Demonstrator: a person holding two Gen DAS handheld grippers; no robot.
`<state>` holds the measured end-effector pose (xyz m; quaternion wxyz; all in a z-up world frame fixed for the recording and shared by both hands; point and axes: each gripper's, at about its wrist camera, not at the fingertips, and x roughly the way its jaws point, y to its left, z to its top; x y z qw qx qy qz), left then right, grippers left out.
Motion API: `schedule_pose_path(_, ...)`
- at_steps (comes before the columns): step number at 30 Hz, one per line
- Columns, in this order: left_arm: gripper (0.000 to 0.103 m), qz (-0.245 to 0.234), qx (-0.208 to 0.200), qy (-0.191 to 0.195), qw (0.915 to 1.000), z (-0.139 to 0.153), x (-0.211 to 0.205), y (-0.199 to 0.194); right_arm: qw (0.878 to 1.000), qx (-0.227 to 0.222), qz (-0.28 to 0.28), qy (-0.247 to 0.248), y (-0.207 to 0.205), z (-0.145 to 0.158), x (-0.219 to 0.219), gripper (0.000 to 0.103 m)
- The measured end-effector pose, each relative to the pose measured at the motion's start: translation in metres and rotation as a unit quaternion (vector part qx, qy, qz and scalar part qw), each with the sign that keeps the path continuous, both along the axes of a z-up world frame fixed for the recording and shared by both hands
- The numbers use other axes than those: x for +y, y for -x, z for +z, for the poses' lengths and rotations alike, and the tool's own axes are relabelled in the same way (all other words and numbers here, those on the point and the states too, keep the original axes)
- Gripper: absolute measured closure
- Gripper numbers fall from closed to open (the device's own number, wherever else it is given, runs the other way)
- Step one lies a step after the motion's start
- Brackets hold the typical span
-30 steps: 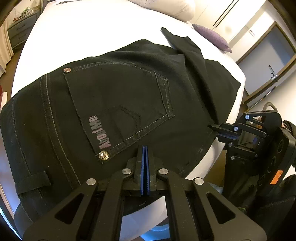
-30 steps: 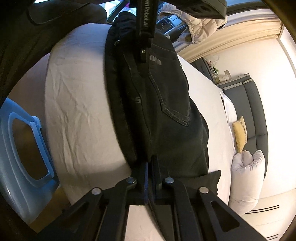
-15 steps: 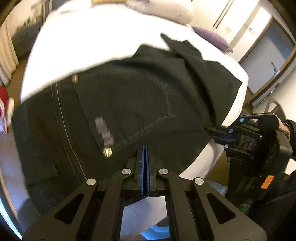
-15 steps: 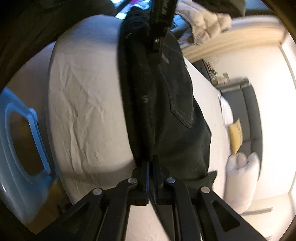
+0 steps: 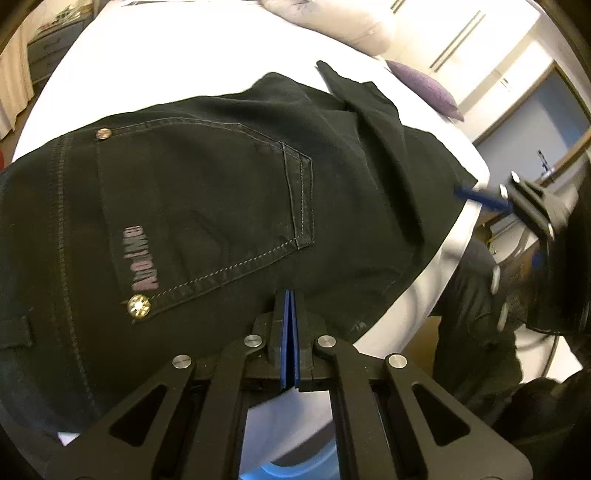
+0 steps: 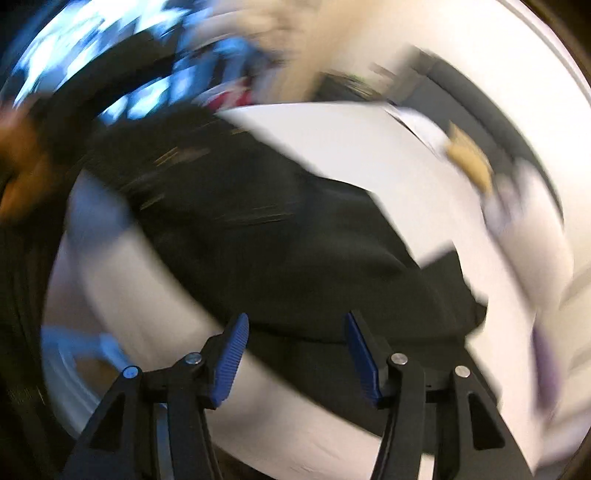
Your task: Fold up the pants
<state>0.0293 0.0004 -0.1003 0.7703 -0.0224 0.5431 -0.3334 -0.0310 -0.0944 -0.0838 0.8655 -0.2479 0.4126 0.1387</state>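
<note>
The left gripper [image 5: 290, 306] is pressed shut at the near edge of the pants [image 5: 221, 206], its blue pads together with the dark cloth's hem at their tips; whether a layer is actually pinched between them I cannot tell, but the pose reads as an anchor that keeps the folded edge from sliding. The right gripper [image 6: 295, 332] has its jaws opening, and nothing lies between the blue pads [image 6: 231, 356]; the cloth is beyond the tips, so this looks like a release at the pants' far corner. The pants lie flat on the white bed [image 5: 184, 55], close to its near rim, back side up, with the stitched back pocket [image 5: 207, 206] and its brass rivet [image 5: 138, 306] just ahead of the left gripper. A loose flap of leg fabric [image 5: 365, 107] lies doubled across the pants beyond the pocket, which suggests one fold is already laid. Farther from the pants, toward the bed's head, sit a pale pillow [image 5: 332, 22] and a purple cushion [image 5: 424, 88]. The right wrist view is heavily smeared, so finer detail there cannot be read.
</note>
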Motion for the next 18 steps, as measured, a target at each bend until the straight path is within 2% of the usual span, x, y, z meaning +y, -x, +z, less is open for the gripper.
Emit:
schedule_pose_path(2, 0.103, 0.006, -0.009, 0.011, 0.9999, 0.012, -0.002, -0.005, 0.996, 0.004, -0.072, -0.052, -0.034, 0.017, -0.035, 0.046)
schedule_pose_path(4, 0.102, 0.007, -0.025, 0.018, 0.9995, 0.022, -0.008, -0.014, 0.985, -0.002, -0.139, -0.097, -0.069, 0.033, -0.069, 0.046)
schedule_pose_path(6, 0.102, 0.021, -0.029, 0.013, 0.9993, 0.021, -0.020, -0.030, 0.969, 0.001, -0.198, -0.150, -0.111, 0.044, -0.103, 0.046)
schedule_pose_path(8, 0.102, 0.027, -0.009, 0.009, 0.9995, 0.010, -0.027, -0.042, 0.948, 0.008, -0.261, -0.182, -0.159, 0.045, -0.133, 0.046)
schedule_pose_path(10, 0.102, 0.025, 0.010, -0.018, 0.9995, -0.007, -0.035, -0.047, 0.934, 0.023, -0.299, -0.193, -0.199, 0.040, -0.150, 0.046)
schedule_pose_path(11, 0.102, 0.027, 0.001, -0.016, 0.9995, -0.008, -0.036, -0.045, 0.924, 0.028, -0.328, -0.195, -0.223, 0.034, -0.161, 0.045)
schedule_pose_path(13, 0.102, 0.027, -0.004, -0.012, 0.9996, -0.009, -0.035, -0.044, 0.914, 0.040, -0.359, -0.184, -0.257, 0.020, -0.175, 0.043)
schedule_pose_path(16, 0.102, 0.039, 0.023, 0.015, 0.9989, -0.014, -0.022, -0.047, 0.906, 0.062, -0.386, -0.165, -0.303, -0.005, -0.182, 0.043)
schedule_pose_path(18, 0.102, 0.039, 0.029, 0.018, 0.9986, -0.013, -0.020, -0.048, 0.903, 0.068, -0.397, -0.147, -0.328, -0.021, -0.184, 0.043)
